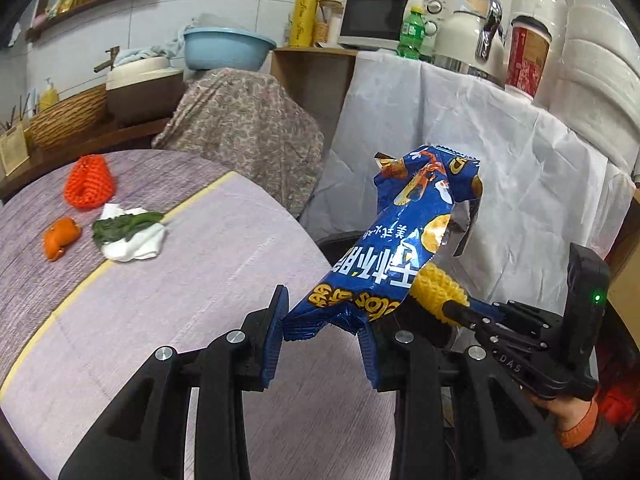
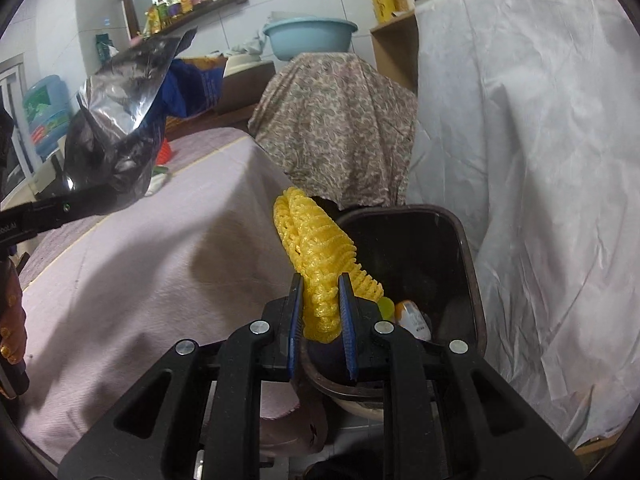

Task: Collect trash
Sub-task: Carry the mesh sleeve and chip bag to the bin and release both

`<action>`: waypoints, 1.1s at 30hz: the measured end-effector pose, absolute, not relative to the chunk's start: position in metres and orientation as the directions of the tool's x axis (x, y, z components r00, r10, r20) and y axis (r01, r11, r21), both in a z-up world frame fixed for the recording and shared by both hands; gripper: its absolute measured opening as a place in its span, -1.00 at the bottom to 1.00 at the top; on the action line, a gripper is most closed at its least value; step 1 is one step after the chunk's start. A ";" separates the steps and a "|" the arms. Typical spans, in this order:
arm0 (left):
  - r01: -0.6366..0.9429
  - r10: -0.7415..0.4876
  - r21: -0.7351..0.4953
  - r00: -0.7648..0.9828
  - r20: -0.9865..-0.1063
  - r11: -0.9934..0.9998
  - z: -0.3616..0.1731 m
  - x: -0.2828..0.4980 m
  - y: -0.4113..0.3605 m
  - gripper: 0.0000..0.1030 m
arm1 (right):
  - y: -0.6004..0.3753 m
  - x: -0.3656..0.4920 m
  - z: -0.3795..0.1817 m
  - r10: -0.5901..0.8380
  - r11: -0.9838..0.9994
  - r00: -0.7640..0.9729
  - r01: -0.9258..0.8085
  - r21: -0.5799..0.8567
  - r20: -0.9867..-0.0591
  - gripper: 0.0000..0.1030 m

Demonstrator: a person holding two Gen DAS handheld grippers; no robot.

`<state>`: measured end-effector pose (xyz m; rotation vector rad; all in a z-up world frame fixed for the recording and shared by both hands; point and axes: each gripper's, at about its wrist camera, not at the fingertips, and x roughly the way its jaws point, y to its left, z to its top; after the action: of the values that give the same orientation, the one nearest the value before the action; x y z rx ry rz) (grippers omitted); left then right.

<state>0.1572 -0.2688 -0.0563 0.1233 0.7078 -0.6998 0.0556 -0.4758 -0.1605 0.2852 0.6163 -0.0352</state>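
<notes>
My left gripper (image 1: 324, 320) is shut on the lower end of a crumpled blue snack bag (image 1: 416, 220), which sticks up over the table's edge. In the right wrist view the bag's silver inside (image 2: 120, 120) shows at the upper left, with the left gripper (image 2: 104, 194) beneath it. My right gripper (image 2: 320, 284) is shut on a yellow foam net (image 2: 316, 240), held just above the near rim of a dark trash bin (image 2: 468, 248). The bin holds some trash. In the left wrist view the yellow net (image 1: 438, 286) and the right gripper (image 1: 456, 306) sit beside the bag.
On the round table (image 1: 180, 280) lie an orange foam net (image 1: 90, 182), an orange peel (image 1: 60, 236) and a white tissue with a green leaf (image 1: 132, 236). A patterned cloth (image 2: 340, 120) covers something behind the bin. A white sheet (image 2: 540, 160) hangs to its right.
</notes>
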 end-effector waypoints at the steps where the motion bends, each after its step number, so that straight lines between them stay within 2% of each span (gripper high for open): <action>1: 0.632 -0.548 -0.122 0.538 -0.641 0.765 -0.058 0.159 -0.274 -0.35 | -0.478 0.059 -0.164 0.052 0.959 0.812 0.122 0.256 -0.581 -0.64; 14: 0.672 -0.540 -0.133 0.444 -0.715 0.729 -0.083 0.169 -0.347 -0.35 | -0.511 0.082 -0.227 -0.002 0.934 0.717 0.251 0.256 -0.697 -0.62; 15: 0.673 -0.536 -0.136 0.433 -0.725 0.727 -0.086 0.170 -0.353 -0.35 | -0.515 0.082 -0.233 -0.007 0.927 0.711 0.268 0.263 -0.703 -0.56; 19: 0.661 -0.506 -0.144 0.397 -0.765 0.736 -0.099 0.171 -0.382 -0.35 | -0.528 0.076 -0.245 -0.026 0.903 0.704 0.321 0.285 -0.709 -0.06; 24: 0.660 -0.456 -0.102 0.392 -0.799 0.745 -0.116 0.169 -0.419 -0.35 | -0.540 0.061 -0.246 -0.072 0.888 0.700 0.369 0.274 -0.711 -0.05; 25: 0.660 -0.447 -0.095 0.390 -0.805 0.746 -0.119 0.169 -0.425 -0.35 | -0.544 0.057 -0.245 -0.092 0.882 0.696 0.390 0.266 -0.712 0.06; 26: 0.660 -0.435 -0.084 0.389 -0.812 0.747 -0.121 0.169 -0.429 -0.35 | -0.547 0.052 -0.246 -0.114 0.873 0.691 0.413 0.260 -0.714 0.31; 28: 0.659 -0.428 -0.083 0.383 -0.818 0.747 -0.124 0.171 -0.435 -0.35 | -0.553 0.043 -0.244 -0.153 0.852 0.688 0.456 0.258 -0.709 0.47; 33: 0.668 -0.408 -0.064 0.374 -0.833 0.742 -0.135 0.173 -0.446 -0.35 | -0.569 0.031 -0.249 -0.179 0.820 0.663 0.508 0.262 -0.727 0.47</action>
<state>0.1729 -0.4459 -0.1355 0.3060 0.9636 -0.7026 0.0308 -0.5695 -0.2491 0.4747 0.7530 -0.4050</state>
